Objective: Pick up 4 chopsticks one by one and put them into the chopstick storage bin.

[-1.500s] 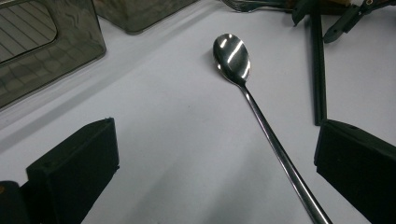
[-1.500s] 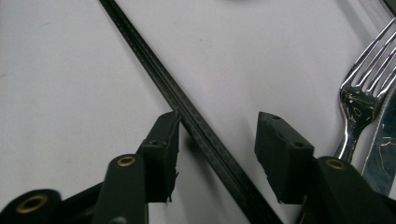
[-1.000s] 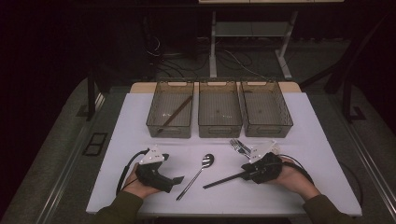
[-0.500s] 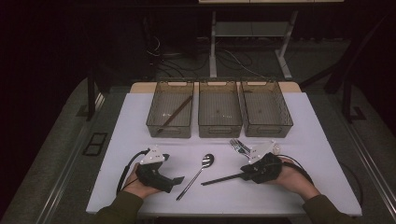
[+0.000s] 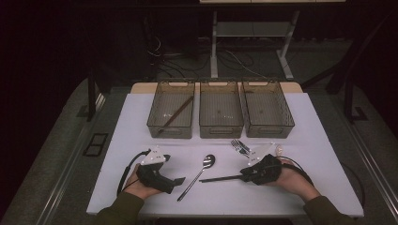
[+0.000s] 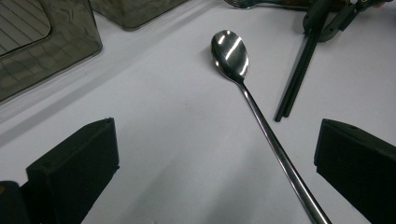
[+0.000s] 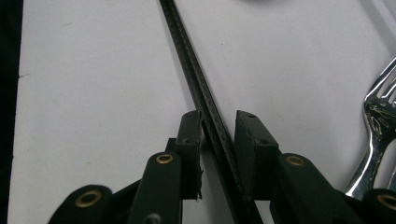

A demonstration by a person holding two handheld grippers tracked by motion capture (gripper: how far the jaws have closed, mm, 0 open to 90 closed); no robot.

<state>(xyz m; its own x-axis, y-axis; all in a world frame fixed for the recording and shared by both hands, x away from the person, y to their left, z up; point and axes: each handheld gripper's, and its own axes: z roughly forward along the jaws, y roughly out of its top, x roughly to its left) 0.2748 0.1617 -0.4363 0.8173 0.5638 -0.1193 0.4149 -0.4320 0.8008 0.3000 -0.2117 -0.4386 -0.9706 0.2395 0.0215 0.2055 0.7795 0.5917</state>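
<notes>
Chopsticks (image 7: 205,107), a black pair lying together on the white table (image 5: 309,122), run between the jaws of the right gripper (image 7: 218,135); those jaws have just been closing and now stand narrow, one pad close beside the sticks and the other a little off, so the pair is flanked rather than plainly clamped; a fork (image 7: 378,126) lies just beyond the gripper on the far side from the sticks' free end; from the high view the sticks (image 5: 220,178) point away from the right gripper (image 5: 244,174) toward a long-handled spoon (image 5: 199,174), stopping just short of its handle; the left gripper (image 6: 215,158) rests on the spoon's other side with jaws wide and nothing between the pads, the spoon's handle (image 6: 275,149) passing near one of them; three grey bins (image 5: 220,110) stand in a row beyond the spoon, the left one holding a brown stick (image 5: 176,115).
</notes>
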